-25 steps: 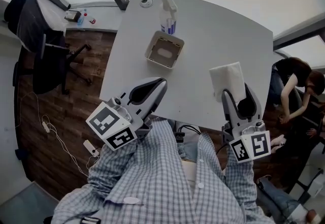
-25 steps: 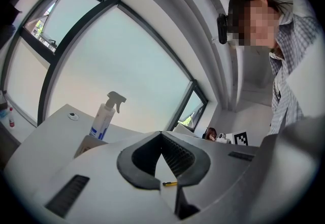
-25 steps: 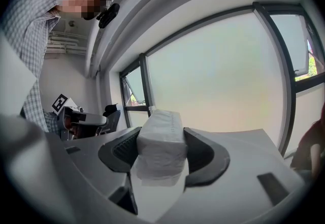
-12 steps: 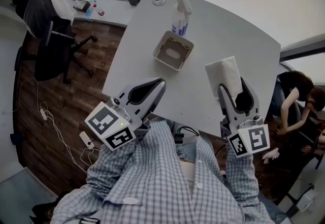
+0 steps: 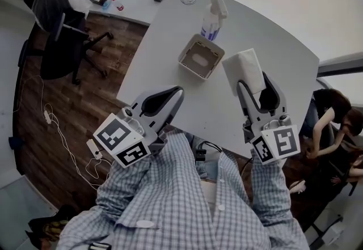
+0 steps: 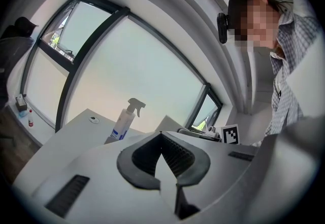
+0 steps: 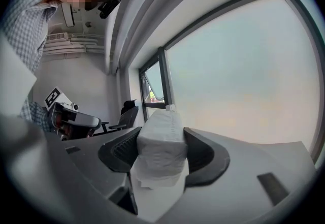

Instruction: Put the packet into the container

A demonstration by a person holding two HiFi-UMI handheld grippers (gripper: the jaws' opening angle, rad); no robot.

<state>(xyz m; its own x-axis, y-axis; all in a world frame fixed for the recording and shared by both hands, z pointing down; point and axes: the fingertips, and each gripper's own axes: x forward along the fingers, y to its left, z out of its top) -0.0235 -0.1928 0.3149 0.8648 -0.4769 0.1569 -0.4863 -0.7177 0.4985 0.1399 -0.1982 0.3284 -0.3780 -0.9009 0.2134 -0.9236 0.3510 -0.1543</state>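
**Packet gripped, not yet in container**

L gripper [image 5: 177,93]: jaws together, empty, over near edge of table [image 5: 164,39]. Container [image 5: 201,57] mid-table, spray bottle [image 5: 212,16] just behind. R gripper [image 5: 254,81]: jaws clamped on white packet [image 5: 243,68], just right of container.

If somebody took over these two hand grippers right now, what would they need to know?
Left gripper: shut, empty, near the table's front edge.
Right gripper: shut on the white packet, just right of the container.
Container: open, looks empty, on the table in front of the spray bottle.
Done: packet picked up.
Left: bring it over the container and release it inside.
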